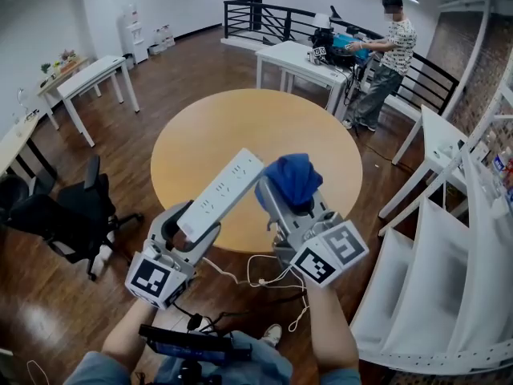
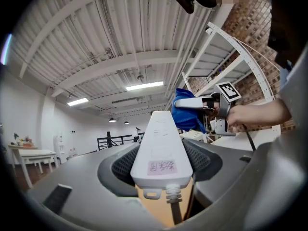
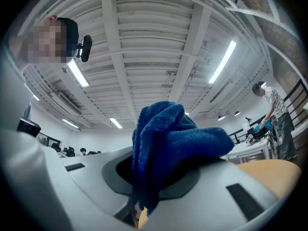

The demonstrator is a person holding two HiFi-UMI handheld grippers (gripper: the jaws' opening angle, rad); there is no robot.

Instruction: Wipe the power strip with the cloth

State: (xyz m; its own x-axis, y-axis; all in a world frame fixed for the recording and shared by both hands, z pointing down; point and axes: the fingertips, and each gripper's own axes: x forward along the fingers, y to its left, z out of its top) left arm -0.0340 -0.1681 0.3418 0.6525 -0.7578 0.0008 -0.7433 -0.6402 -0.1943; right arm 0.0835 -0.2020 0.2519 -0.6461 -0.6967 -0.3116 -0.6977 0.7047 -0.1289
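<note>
While both tools are held up over the round counter (image 1: 192, 135), this reads as the set-up for the wipe, not a stroke.

Left tongs (image 1: 195, 227) are clamped on the cord end of the white power strip (image 1: 223, 192). The strip sticks out up and away, tilted, with its socket face toward the head camera. Its cord (image 1: 268, 277) loops down below the near counter edge.

Right tongs (image 1: 290, 205) are closed on the bunched blue cloth (image 1: 292, 176), with the wad poking past the tips. The cloth sits just beside the strip's far end, on its right. I can't tell whether they touch.

Next move, my read:
- press the wad onto the socket face
- drag it along the length toward the cord end
- keep the left grip firm, since it's held at one end only and the strip could pivot under pressure
</note>
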